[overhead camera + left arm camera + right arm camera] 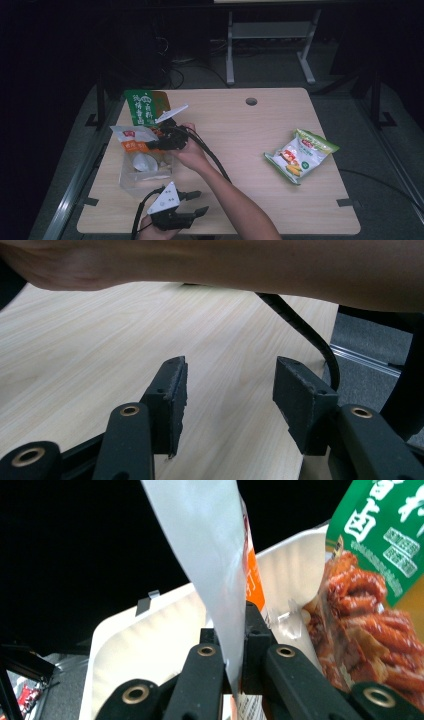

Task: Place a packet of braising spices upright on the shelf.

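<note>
Orange-white packet (225,580) stands long-axis upright over the clear tub (131,177); right hand-held gripper (235,630) pinches its edge; left hand-held gripper (227,395) gapes empty above the tabletop (100,340).

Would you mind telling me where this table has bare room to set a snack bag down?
The widest bare patch lies mid-table, between the right gripper and the green-and-white snack bag. The near right corner, beside the open left gripper, is also bare. The far left is crowded: clear bin, orange-and-white pouch, green bag.
</note>
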The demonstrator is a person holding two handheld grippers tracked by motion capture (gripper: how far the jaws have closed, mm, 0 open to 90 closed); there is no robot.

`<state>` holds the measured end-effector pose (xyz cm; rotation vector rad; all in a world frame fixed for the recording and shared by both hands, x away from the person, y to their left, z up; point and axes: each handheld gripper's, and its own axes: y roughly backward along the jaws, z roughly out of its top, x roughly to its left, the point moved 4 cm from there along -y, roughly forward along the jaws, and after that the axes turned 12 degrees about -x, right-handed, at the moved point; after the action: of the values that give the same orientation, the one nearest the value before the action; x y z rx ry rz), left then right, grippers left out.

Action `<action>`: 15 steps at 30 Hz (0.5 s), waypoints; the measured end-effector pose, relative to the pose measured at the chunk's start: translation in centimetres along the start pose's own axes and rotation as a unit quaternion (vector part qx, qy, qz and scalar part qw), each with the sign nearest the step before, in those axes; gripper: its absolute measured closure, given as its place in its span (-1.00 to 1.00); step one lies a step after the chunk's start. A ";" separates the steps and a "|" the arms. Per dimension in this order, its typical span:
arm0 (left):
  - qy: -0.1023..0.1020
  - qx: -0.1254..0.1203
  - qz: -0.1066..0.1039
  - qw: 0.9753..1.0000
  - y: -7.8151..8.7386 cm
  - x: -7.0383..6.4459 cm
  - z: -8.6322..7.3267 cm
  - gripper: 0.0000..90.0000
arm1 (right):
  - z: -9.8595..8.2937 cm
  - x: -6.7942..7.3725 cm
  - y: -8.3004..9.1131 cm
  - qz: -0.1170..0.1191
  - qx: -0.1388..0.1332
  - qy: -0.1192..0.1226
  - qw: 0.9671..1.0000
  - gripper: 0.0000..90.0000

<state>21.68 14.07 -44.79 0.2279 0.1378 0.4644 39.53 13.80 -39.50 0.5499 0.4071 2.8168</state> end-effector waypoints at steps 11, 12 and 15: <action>-0.003 -0.002 0.000 1.000 0.0 0.0 0.1 0.01 | -0.8 -0.8 0.4 -0.004 0.003 -0.008 1.000 0.95; -0.006 -0.002 0.001 1.000 0.0 0.1 0.1 0.00 | -0.8 -0.8 0.4 -0.004 0.002 -0.006 1.000 0.89; -0.006 -0.004 0.004 1.000 0.0 0.1 0.1 -0.02 | -1.0 -0.8 0.7 0.000 0.001 -0.012 1.000 0.82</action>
<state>21.79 14.11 -44.70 0.2245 0.1227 0.4718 39.76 12.70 -40.42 0.5830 0.4063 2.8080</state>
